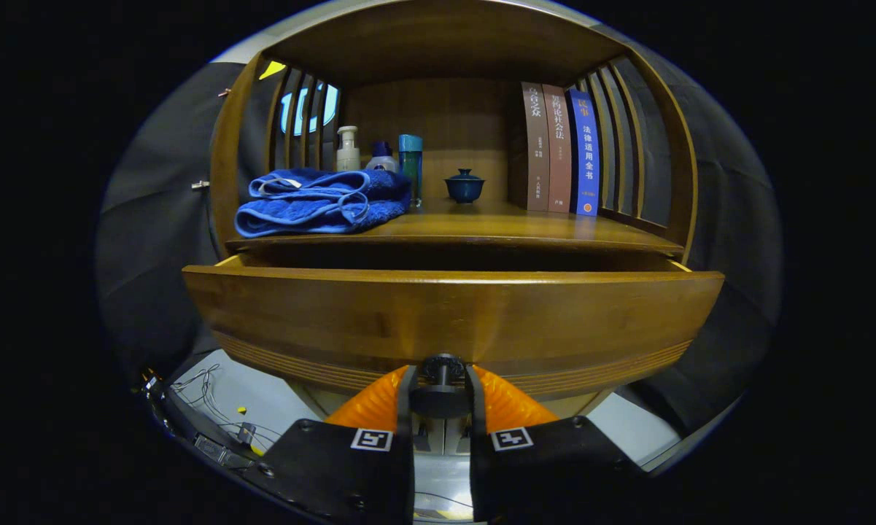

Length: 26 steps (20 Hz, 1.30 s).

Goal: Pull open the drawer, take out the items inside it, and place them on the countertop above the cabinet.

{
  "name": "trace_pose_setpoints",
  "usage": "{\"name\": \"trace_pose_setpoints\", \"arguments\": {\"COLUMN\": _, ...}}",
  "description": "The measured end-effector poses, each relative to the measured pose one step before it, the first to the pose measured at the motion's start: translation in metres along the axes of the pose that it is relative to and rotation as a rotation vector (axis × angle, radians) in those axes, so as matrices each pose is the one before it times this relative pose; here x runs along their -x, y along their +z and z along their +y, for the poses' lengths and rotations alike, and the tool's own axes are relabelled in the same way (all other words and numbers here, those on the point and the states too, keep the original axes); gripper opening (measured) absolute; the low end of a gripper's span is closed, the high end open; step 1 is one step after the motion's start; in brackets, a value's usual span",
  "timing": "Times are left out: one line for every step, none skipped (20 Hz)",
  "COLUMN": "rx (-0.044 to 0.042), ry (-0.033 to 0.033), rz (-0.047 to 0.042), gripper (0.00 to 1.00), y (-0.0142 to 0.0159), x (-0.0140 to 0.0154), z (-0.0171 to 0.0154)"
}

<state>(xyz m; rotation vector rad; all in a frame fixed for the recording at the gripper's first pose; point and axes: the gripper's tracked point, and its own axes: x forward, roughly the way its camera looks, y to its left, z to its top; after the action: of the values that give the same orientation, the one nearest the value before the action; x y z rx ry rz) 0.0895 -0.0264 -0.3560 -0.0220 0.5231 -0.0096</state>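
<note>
Folded towel: a blue terry towel (321,202) lies on the wooden shelf (525,230) above the drawer, at about ten o'clock from the hand-held gripper.
Bottles: a white pump bottle (348,149), a small blue-capped bottle (382,156) and a tall teal tumbler (411,168) stand in a row behind the towel, toward eleven o'clock.
Lidded cup: a dark blue ceramic cup (464,186) sits alone mid-shelf, near twelve o'clock.
Books: two brown books and one blue book (560,149) stand upright at one o'clock.
Drawer: the brown wooden drawer (452,321) is partly pulled out; its long front runs from nine to three o'clock, straight across the pull direction. What lies inside is hidden by the front panel.
Knob: the dark round knob (441,367) sits low at the front's centre, dead ahead at twelve o'clock.
Hand-held gripper: the hand-held gripper (441,397) has both fingers pressed against the knob's stem, clamped on it.
Coming move: likely more pull straight back toward six o'clock, then release and reach over the front.
</note>
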Motion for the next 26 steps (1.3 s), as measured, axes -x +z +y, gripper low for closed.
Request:
{"name": "trace_pose_setpoints", "arguments": {"rx": 0.00585, "ry": 0.00167, "rz": 0.00166, "gripper": 0.34, "y": -0.00251, "x": 0.00681, "z": 0.00071}}
{"name": "trace_pose_setpoints", "arguments": {"rx": 0.00524, "ry": 0.00003, "rz": 0.00304, "gripper": 0.34, "y": -0.00271, "x": 0.00714, "z": 0.00061}}
{"name": "trace_pose_setpoints", "arguments": {"rx": -0.00039, "ry": 0.00061, "rz": 0.00452, "gripper": 0.34, "y": -0.00261, "x": 0.00703, "z": 0.00018}}
{"name": "trace_pose_setpoints", "arguments": {"rx": 0.00235, "ry": 0.00042, "rz": 0.00464, "gripper": 0.34, "y": -0.00232, "x": 0.00641, "z": 0.00085}}
{"name": "trace_pose_setpoints", "arguments": {"rx": 0.00418, "ry": -0.00076, "rz": 0.00230, "gripper": 0.34, "y": -0.00254, "x": 0.00582, "z": 0.00010}}
{"name": "trace_pose_setpoints", "arguments": {"rx": 0.00416, "ry": -0.00146, "rz": 0.00162, "gripper": 0.34, "y": -0.00218, "x": 0.00590, "z": 0.00025}}
{"name": "trace_pose_setpoints", "arguments": {"rx": -0.00126, "ry": -0.00173, "rz": 0.00064, "gripper": 0.34, "y": -0.00144, "x": 0.00387, "z": -0.00044}}
{"name": "trace_pose_setpoints", "arguments": {"rx": -0.00703, "ry": 0.00032, "rz": 0.00126, "gripper": 0.34, "y": -0.00130, "x": 0.00401, "z": -0.00012}}
{"name": "trace_pose_setpoints", "arguments": {"rx": -0.00733, "ry": 0.00080, "rz": 0.00373, "gripper": 0.34, "y": -0.00196, "x": 0.00278, "z": 0.00028}}
{"name": "trace_pose_setpoints", "arguments": {"rx": -0.00370, "ry": 0.00014, "rz": 0.00343, "gripper": 0.34, "y": -0.00139, "x": 0.00342, "z": -0.00035}}
{"name": "trace_pose_setpoints", "arguments": {"rx": -0.00170, "ry": 0.00069, "rz": 0.00181, "gripper": 0.34, "y": -0.00065, "x": 0.00304, "z": -0.00029}}
{"name": "trace_pose_setpoints", "arguments": {"rx": -0.00258, "ry": 0.00145, "rz": 0.00175, "gripper": 0.34, "y": -0.00230, "x": 0.00210, "z": 0.00000}}
{"name": "trace_pose_setpoints", "arguments": {"rx": -0.00111, "ry": -0.00035, "rz": 0.00287, "gripper": 0.34, "y": -0.00098, "x": 0.00342, "z": 0.00003}}
{"name": "trace_pose_setpoints", "arguments": {"rx": -0.00096, "ry": 0.00028, "rz": 0.00314, "gripper": 0.34, "y": -0.00158, "x": 0.00214, "z": 0.00050}}
{"name": "trace_pose_setpoints", "arguments": {"rx": -0.00106, "ry": 0.00143, "rz": 0.00337, "gripper": 0.34, "y": -0.00261, "x": 0.00246, "z": 0.00064}}
{"name": "trace_pose_setpoints", "arguments": {"rx": 0.00008, "ry": 0.00086, "rz": 0.00416, "gripper": 0.34, "y": -0.00203, "x": 0.00202, "z": 0.00034}}
{"name": "trace_pose_setpoints", "arguments": {"rx": 0.00014, "ry": 0.00028, "rz": 0.00848, "gripper": 0.34, "y": -0.00309, "x": 0.00223, "z": -0.00049}}
{"name": "trace_pose_setpoints", "arguments": {"rx": -0.00337, "ry": 0.00029, "rz": 0.00647, "gripper": 0.34, "y": -0.00396, "x": 0.00201, "z": -0.00001}}
{"name": "trace_pose_setpoints", "arguments": {"rx": -0.01144, "ry": 0.00259, "rz": 0.00141, "gripper": 0.34, "y": -0.00074, "x": 0.00421, "z": 0.00089}}
{"name": "trace_pose_setpoints", "arguments": {"rx": -0.00545, "ry": 0.00260, "rz": 0.00647, "gripper": 0.34, "y": -0.00180, "x": 0.00347, "z": 0.00053}}
{"name": "trace_pose_setpoints", "arguments": {"rx": -0.00142, "ry": 0.00248, "rz": 0.00178, "gripper": 0.34, "y": -0.00150, "x": 0.00227, "z": 0.00094}}
{"name": "trace_pose_setpoints", "arguments": {"rx": 0.00274, "ry": 0.00186, "rz": 0.00436, "gripper": 0.34, "y": -0.00192, "x": 0.00237, "z": 0.00054}}
{"name": "trace_pose_setpoints", "arguments": {"rx": -0.00001, "ry": 0.00262, "rz": 0.00045, "gripper": 0.34, "y": -0.00135, "x": 0.00264, "z": 0.00068}}
{"name": "trace_pose_setpoints", "arguments": {"rx": -0.00166, "ry": 0.00184, "rz": 0.00226, "gripper": 0.34, "y": -0.00157, "x": 0.00225, "z": 0.00092}}
{"name": "trace_pose_setpoints", "arguments": {"rx": -0.00416, "ry": 0.00125, "rz": 0.00063, "gripper": 0.34, "y": -0.00137, "x": 0.00171, "z": 0.00046}}
{"name": "trace_pose_setpoints", "arguments": {"rx": -0.00461, "ry": 0.00004, "rz": 0.00303, "gripper": 0.34, "y": -0.00064, "x": 0.00097, "z": 0.00012}}
